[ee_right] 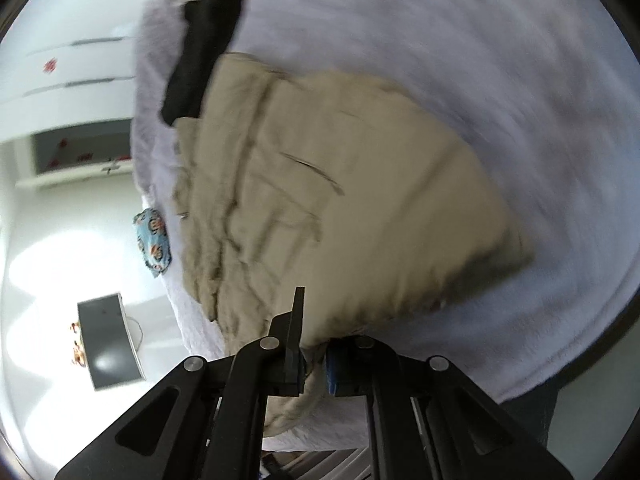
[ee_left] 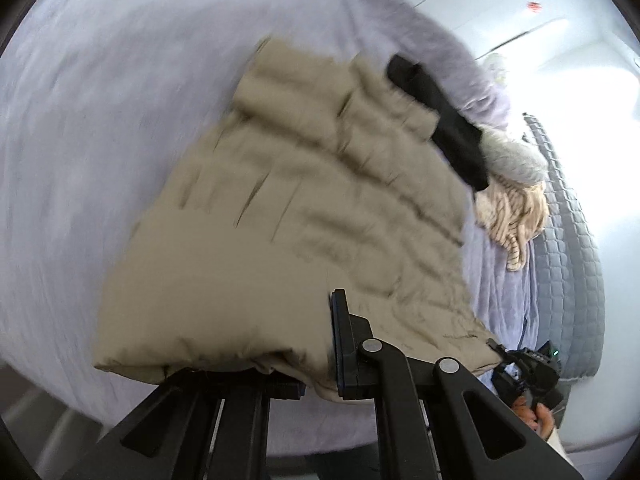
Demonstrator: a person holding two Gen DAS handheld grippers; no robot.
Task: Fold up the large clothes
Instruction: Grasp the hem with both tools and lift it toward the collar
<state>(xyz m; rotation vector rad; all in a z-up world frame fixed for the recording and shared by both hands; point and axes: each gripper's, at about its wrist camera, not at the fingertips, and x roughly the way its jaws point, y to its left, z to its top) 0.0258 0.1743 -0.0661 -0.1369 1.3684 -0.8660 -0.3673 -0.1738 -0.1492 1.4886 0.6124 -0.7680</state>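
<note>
A beige quilted jacket [ee_left: 304,208] lies spread on a lavender bed cover [ee_left: 88,128], with its near edge lifted off the bed. My left gripper [ee_left: 316,364] is shut on that near hem; the fabric hides one finger. In the right wrist view the same jacket [ee_right: 360,208] fills the middle, and my right gripper [ee_right: 314,360] is shut on a bunched fold of its hem. The left wrist view also shows the right gripper [ee_left: 528,368] at the jacket's lower right corner, with a hand behind it.
A black garment [ee_left: 436,120] lies at the jacket's far end, with a grey fluffy piece [ee_left: 516,160] and a striped cream garment [ee_left: 512,216] beyond. A grey quilted mat [ee_left: 568,240] borders the bed. A blue patterned pillow [ee_right: 154,244], a grey box [ee_right: 108,340] and white drawers [ee_right: 72,64] are off the bed.
</note>
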